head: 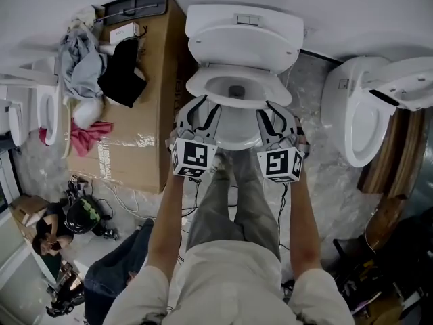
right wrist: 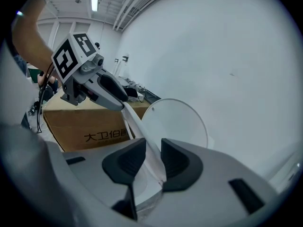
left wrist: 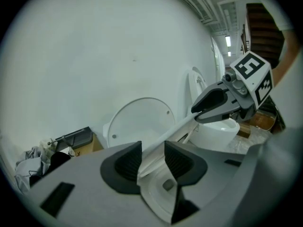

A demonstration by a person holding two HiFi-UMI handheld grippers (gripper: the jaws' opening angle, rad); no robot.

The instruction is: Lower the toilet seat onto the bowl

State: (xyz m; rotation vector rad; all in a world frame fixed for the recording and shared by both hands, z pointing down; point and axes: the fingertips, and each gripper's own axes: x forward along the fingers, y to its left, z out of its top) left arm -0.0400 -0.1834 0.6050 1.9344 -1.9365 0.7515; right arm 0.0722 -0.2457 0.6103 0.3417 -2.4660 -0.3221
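Note:
A white toilet stands against the wall, its lid [head: 240,46] upright against the tank. The toilet seat [head: 203,87] hangs low over the bowl [head: 237,131], nearly flat. My left gripper [head: 201,105] holds the seat's front left rim and my right gripper [head: 274,107] its front right. In the left gripper view the seat's edge [left wrist: 175,129] fills the gap of the left gripper [left wrist: 152,157] and runs on to the right gripper [left wrist: 208,110]. In the right gripper view the seat [right wrist: 135,124] sits between the pads of the right gripper [right wrist: 153,157], with the left gripper [right wrist: 120,100] farther along.
A large cardboard box [head: 139,147] with clothes [head: 81,59] on it stands left of the toilet. A second toilet [head: 358,120] with its lid up is at the right. A person [head: 51,235] crouches at lower left among cables. My legs stand before the bowl.

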